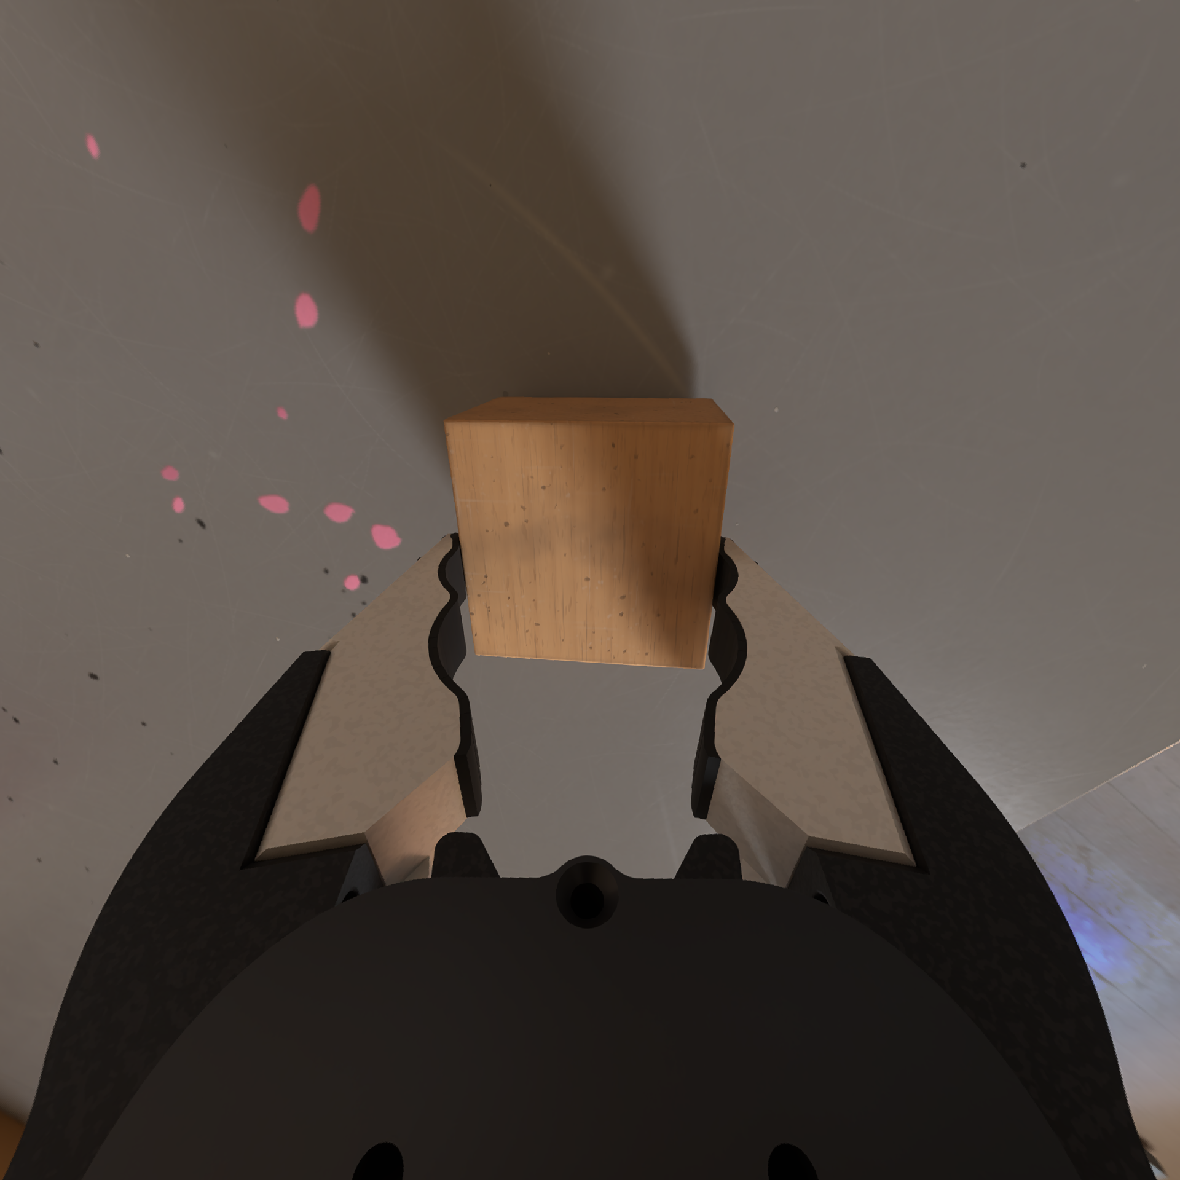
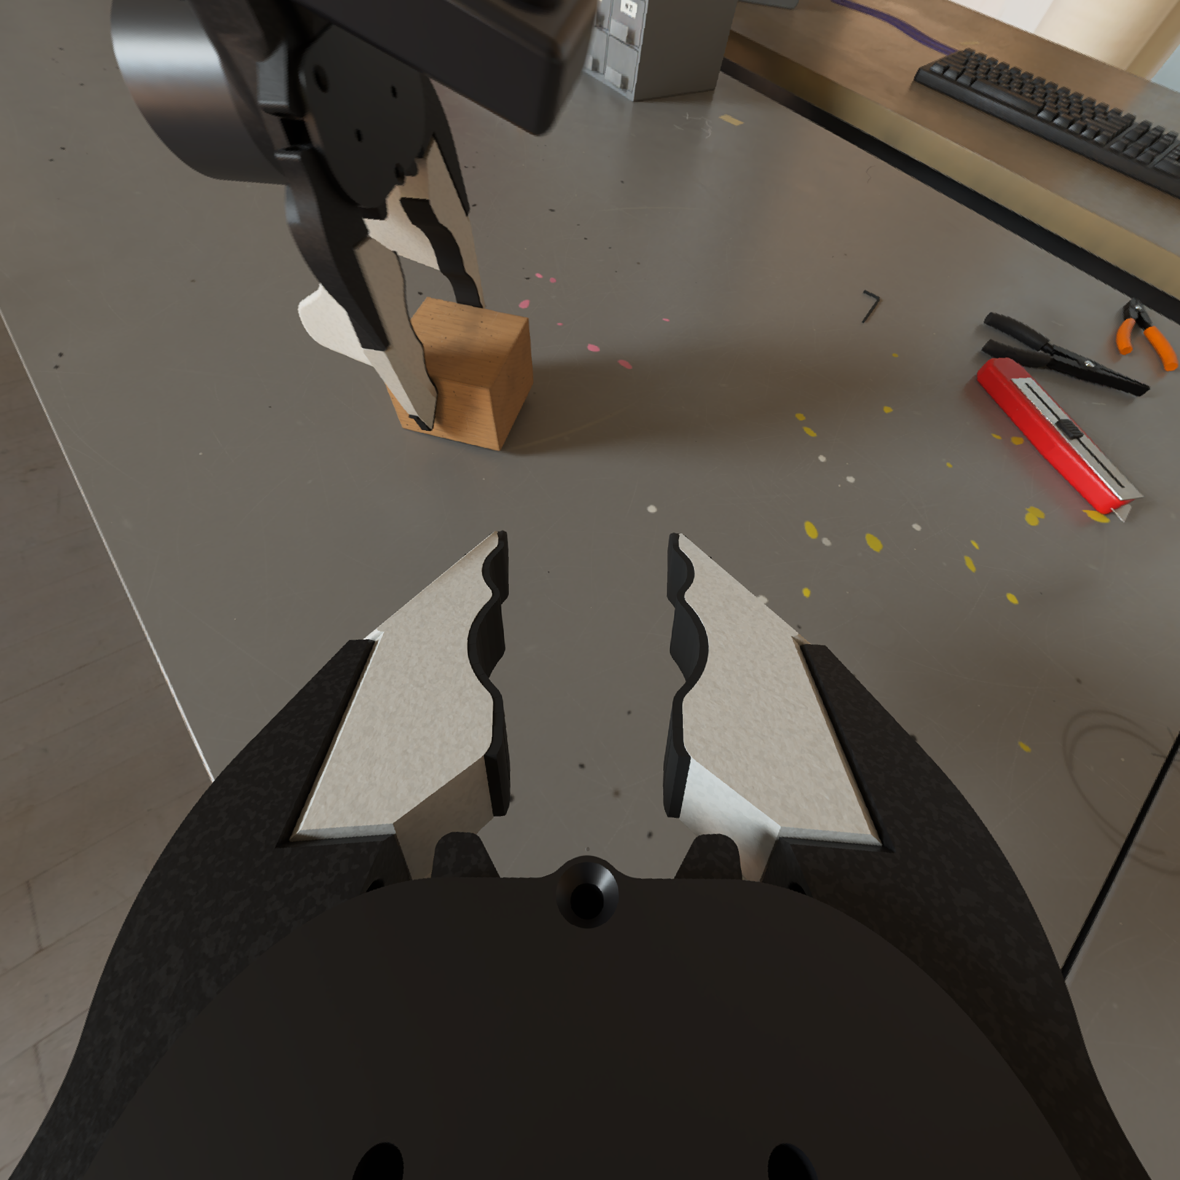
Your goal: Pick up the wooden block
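The wooden block (image 1: pixel 587 530) is a light brown cube standing on the grey table (image 1: pixel 894 383). My left gripper (image 1: pixel 589 543) has come down over it, and both fingertips press against its left and right sides. In the right wrist view the block (image 2: pixel 495 383) still rests on the table, with the left gripper (image 2: pixel 447 361) straddling it from above. My right gripper (image 2: pixel 587 536) is open and empty. It hovers over the table in front of the block, well short of it.
To the right lie a red box cutter (image 2: pixel 1057 440), black pliers (image 2: pixel 1060 357), orange-handled pliers (image 2: pixel 1146 338) and a small hex key (image 2: pixel 869 305). A keyboard (image 2: pixel 1047 108) and a grey drawer box (image 2: pixel 645 51) stand at the back. The table edge (image 2: pixel 108 543) runs along the left.
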